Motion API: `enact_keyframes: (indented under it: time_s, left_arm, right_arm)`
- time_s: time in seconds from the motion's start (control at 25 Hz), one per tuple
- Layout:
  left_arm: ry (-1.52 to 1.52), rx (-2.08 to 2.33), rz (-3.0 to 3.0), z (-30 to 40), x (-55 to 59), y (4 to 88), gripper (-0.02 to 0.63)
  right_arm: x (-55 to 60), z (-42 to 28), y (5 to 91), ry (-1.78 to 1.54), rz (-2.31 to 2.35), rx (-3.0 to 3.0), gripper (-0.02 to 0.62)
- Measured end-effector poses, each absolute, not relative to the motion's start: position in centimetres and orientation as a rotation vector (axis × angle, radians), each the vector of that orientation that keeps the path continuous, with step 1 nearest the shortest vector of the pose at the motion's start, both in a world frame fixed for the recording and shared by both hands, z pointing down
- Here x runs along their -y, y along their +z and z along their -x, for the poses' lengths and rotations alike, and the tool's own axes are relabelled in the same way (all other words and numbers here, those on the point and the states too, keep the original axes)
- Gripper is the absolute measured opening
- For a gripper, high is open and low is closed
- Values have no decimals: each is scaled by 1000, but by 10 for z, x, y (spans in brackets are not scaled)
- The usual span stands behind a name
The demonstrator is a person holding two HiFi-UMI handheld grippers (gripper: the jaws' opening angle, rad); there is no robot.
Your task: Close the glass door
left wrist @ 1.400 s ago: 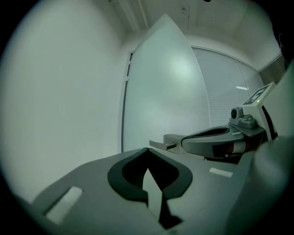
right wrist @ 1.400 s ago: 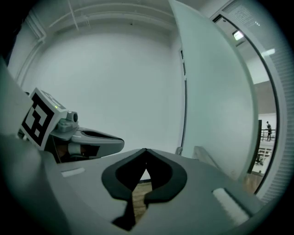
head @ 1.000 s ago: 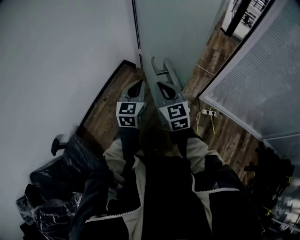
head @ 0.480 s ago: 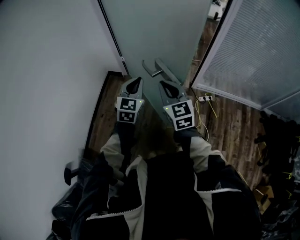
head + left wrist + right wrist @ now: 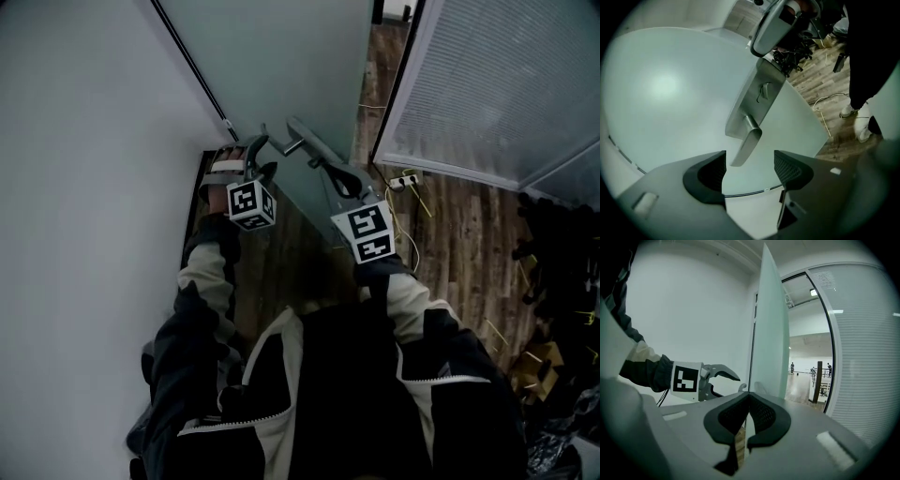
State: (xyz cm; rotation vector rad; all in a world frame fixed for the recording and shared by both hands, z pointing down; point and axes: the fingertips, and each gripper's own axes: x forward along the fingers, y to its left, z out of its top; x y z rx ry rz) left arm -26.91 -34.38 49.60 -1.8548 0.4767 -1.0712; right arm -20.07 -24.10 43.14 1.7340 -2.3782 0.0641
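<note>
The frosted glass door [image 5: 281, 66] stands ajar, and its free edge [image 5: 768, 333] faces me in the right gripper view. A steel lever handle [image 5: 747, 142] sticks out of a long plate [image 5: 758, 98]. My left gripper [image 5: 749, 168] is turned on its side close to the lever [image 5: 289, 142], and its jaws are opening. The lever's end lies at the mouth of the gap, untouched. My right gripper [image 5: 330, 171] lies beside the door near the handle, shut with nothing held. From the right gripper [image 5: 749, 397], the left gripper [image 5: 723, 380] shows with spread fingers.
A white wall [image 5: 84, 187] runs close along the left. A glazed partition with blinds [image 5: 497, 84] stands on the right. A power strip with a yellow cable [image 5: 405, 180] lies on the wood floor. Dark clutter [image 5: 553, 281] fills the far right.
My left gripper has rolled onto its side, gone from shut to open, and moved up to the lever. The right gripper edged forward along the door. The head view swung left.
</note>
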Motion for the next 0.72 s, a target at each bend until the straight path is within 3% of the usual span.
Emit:
enact_keyframes:
  time_s: [0.16, 0.32, 0.72]
  left_arm:
    - [-1096, -422, 1809, 244, 364, 510, 318]
    - [-1077, -444, 1797, 229, 372, 518, 150]
    - [-1014, -598, 1944, 217, 374, 501, 169]
  right_arm:
    - [250, 182, 440, 90, -1762, 2356, 5]
    - [251, 165, 450, 97, -1793, 2328, 5]
    - [248, 147, 443, 98, -1833, 2291, 5]
